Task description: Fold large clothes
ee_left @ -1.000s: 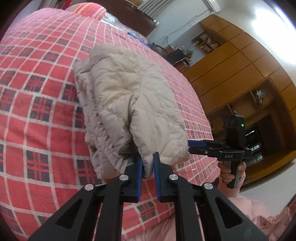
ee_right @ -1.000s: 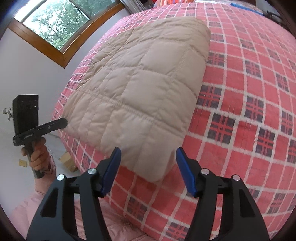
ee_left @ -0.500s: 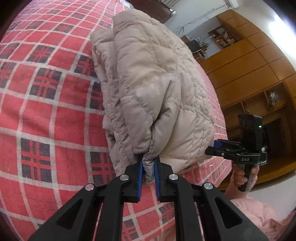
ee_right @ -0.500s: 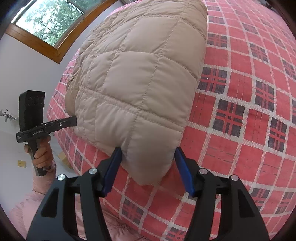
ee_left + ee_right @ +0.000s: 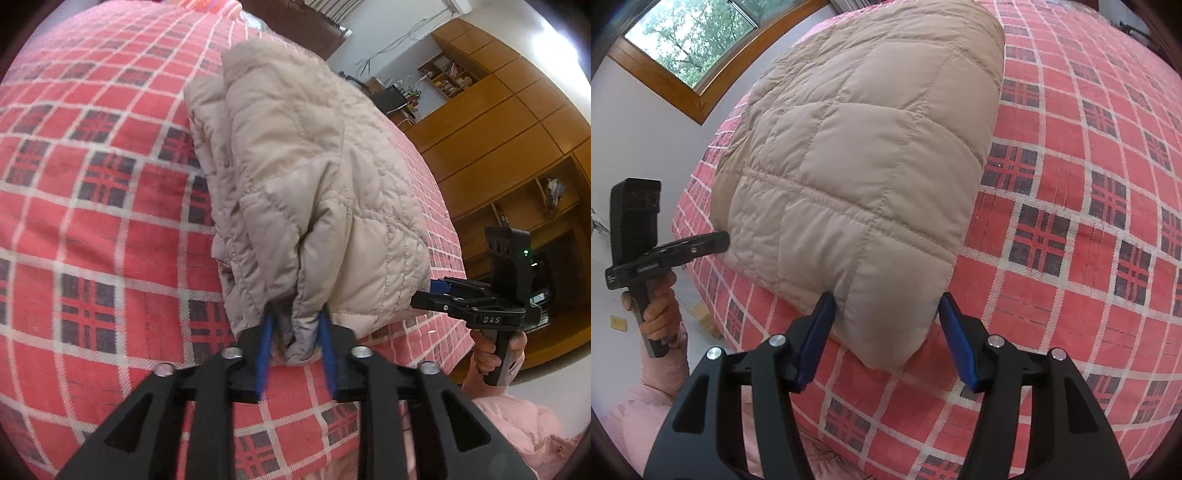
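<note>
Covering the bed, red plaid sheet; wooden cabinets behind.

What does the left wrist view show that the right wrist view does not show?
Only the left wrist view shows the wooden cabinets and the left hand-held gripper, its blue fingers slightly apart around a bunched jacket edge. Only the right wrist view shows the window and the right hand-held gripper, open around a jacket corner. Both show the beige quilted jacket on the red plaid bed cover.
</note>
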`<state>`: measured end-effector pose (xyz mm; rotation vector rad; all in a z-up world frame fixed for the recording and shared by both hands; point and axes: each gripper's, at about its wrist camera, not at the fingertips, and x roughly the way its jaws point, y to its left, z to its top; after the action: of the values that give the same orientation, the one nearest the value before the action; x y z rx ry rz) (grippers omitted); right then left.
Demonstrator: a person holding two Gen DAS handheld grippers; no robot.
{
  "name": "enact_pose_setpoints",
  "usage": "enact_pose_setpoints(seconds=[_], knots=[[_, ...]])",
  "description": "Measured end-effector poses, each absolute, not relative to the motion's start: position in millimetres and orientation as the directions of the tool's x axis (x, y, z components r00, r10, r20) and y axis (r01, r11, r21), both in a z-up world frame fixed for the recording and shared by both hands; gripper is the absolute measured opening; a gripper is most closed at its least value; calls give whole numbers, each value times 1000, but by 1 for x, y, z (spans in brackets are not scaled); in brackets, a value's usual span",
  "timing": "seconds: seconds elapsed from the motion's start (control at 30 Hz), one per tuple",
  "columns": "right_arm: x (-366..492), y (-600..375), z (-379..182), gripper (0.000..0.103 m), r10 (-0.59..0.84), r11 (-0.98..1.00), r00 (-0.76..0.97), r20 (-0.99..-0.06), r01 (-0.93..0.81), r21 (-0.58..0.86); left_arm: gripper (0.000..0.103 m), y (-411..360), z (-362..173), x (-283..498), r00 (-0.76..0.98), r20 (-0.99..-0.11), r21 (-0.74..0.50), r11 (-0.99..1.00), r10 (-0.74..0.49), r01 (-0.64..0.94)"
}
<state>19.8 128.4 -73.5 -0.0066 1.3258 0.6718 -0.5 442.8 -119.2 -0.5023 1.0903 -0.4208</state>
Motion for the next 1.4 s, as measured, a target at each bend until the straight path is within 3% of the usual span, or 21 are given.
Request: enact_pose_setpoints(seconds=[0.07,0.43,0.73,0.9,1.1,1.2,1.3,1.4], knots=[[19,128,-73,58,442,815,92,-892,-456,357,39,445,-111,-4,427,-728,-561,824,-537,79],[13,133,-68,58,417,819,127,-900,-482,312,47,484,-98,7,497,-695,-583,812,-520,34],[15,136,-69,58,411,818,126,-903,-489,304,57,493,-88,81,511,-694,-569,821,-506,40],[18,136,-70,59,414,816,115,-903,-487,312,63,489,-89,118,499,-740,-510,860,-452,22],[19,138,-70,60,411,813,112,-905,-494,308,63,494,-97,150,465,-704,-595,803,-537,26],[22,138,-71,61,413,812,105,-905,-492,313,56,489,-93,159,475,-703,-590,807,-530,26],[24,138,-71,61,410,813,109,-906,-493,309,33,488,-95,170,459,-717,-584,812,-524,15],[26,137,-69,62,415,811,112,-903,-495,312,20,491,-100,180,445,-705,-622,783,-553,-12]])
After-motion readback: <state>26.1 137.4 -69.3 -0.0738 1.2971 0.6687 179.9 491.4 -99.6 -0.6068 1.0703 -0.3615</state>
